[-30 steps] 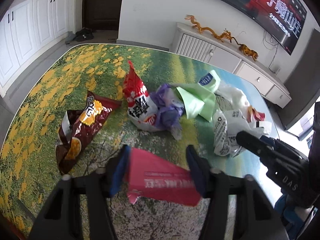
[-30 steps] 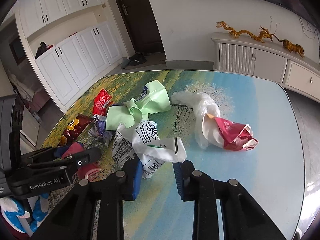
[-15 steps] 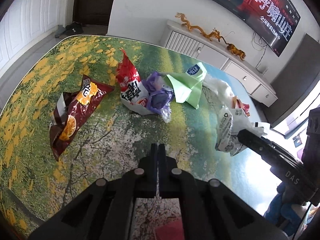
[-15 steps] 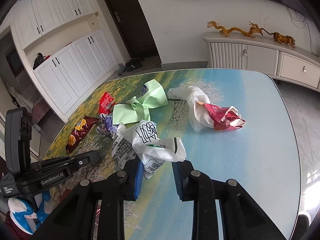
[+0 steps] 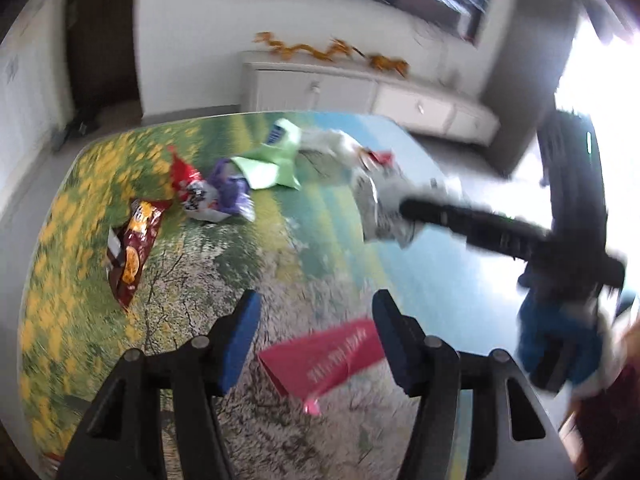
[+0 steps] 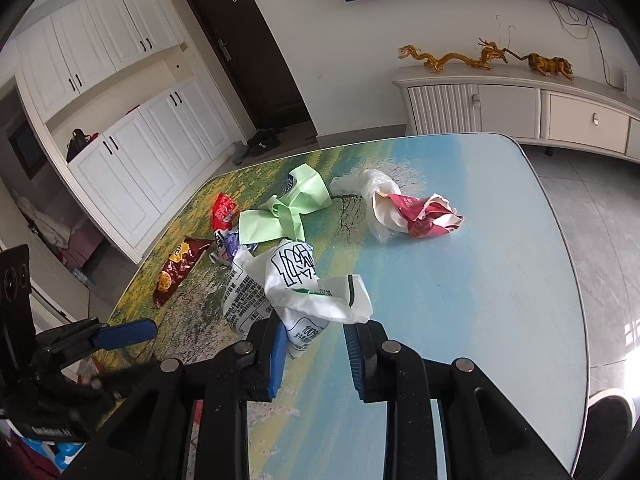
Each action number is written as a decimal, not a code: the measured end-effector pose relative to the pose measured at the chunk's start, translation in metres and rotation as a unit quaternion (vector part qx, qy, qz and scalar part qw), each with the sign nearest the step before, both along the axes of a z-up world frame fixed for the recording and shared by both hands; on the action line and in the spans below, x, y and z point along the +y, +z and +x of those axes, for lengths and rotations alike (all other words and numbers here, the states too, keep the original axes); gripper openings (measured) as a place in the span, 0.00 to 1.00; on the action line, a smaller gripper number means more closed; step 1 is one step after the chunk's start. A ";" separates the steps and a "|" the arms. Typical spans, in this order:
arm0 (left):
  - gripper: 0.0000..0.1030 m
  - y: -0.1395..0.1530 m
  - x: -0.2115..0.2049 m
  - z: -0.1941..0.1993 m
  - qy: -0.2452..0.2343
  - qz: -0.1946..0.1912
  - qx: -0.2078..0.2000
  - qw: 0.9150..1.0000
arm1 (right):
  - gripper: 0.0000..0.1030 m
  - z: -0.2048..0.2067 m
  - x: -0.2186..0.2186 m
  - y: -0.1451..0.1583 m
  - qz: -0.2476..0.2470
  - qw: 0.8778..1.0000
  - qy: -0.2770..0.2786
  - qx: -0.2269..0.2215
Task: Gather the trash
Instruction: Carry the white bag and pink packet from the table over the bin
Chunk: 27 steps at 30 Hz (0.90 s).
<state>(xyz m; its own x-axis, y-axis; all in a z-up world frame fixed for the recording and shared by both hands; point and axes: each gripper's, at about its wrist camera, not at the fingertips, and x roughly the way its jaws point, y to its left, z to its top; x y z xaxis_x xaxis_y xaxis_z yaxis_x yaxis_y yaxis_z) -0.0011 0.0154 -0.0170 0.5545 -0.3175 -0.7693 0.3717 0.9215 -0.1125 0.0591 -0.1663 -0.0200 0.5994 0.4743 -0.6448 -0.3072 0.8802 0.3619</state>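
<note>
The left gripper (image 5: 314, 336) has its fingers spread wide over a flat pink wrapper (image 5: 326, 358) lying on the tabletop (image 5: 304, 248), its long axis running from 8 to 2 o'clock, printed side up; whether the right finger touches it is unclear. The right gripper (image 6: 314, 354) is parted, its fingers either side of a crumpled white bag (image 6: 296, 288) at 12 o'clock.

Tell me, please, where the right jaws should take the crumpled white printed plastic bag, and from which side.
Grip the crumpled white printed plastic bag at its narrow lower end, which already pokes between the open pads of the right gripper. Come straight forward, low along the painted landscape tabletop: that end is bunched thin enough to fit the gap, while the upper folds look wide and loose.
</note>
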 end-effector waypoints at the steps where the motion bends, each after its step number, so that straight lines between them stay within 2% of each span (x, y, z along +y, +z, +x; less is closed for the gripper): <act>1: 0.55 -0.001 -0.006 -0.002 -0.013 0.016 -0.002 1.000 | 0.24 -0.002 -0.001 0.001 0.001 1.000 0.000 0.000; 5: 0.55 -0.010 -0.022 -0.005 -0.044 0.069 -0.004 0.997 | 0.24 -0.014 -0.004 0.003 0.003 1.000 -0.003 0.000; 10: 0.54 -0.030 -0.032 -0.005 -0.047 0.102 0.013 0.994 | 0.24 -0.028 -0.007 0.008 0.003 1.000 -0.007 -0.004; 11: 0.52 -0.034 -0.032 -0.005 -0.041 0.106 0.015 0.993 | 0.24 -0.030 -0.007 0.009 0.002 1.000 -0.008 -0.005; 12: 0.47 -0.036 -0.032 -0.005 -0.038 0.106 0.016 0.993 | 0.24 -0.032 -0.008 0.010 0.001 1.000 -0.010 -0.004; 19: 0.28 -0.040 -0.024 -0.008 -0.002 0.074 0.021 0.997 | 0.24 -0.042 -0.003 0.010 -0.033 0.999 -0.023 0.002; 27: 0.28 -0.025 -0.018 -0.015 0.043 0.022 0.010 0.999 | 0.24 -0.060 -0.007 0.012 -0.085 0.995 -0.054 -0.010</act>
<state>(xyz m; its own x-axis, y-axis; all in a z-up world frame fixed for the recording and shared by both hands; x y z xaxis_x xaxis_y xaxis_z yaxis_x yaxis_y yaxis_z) -0.0161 -0.0022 -0.0415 0.5618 -0.2347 -0.7933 0.2895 0.9541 -0.0772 -0.0007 -0.1732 -0.0082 0.6548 0.2912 -0.6974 -0.2137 0.9565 0.1987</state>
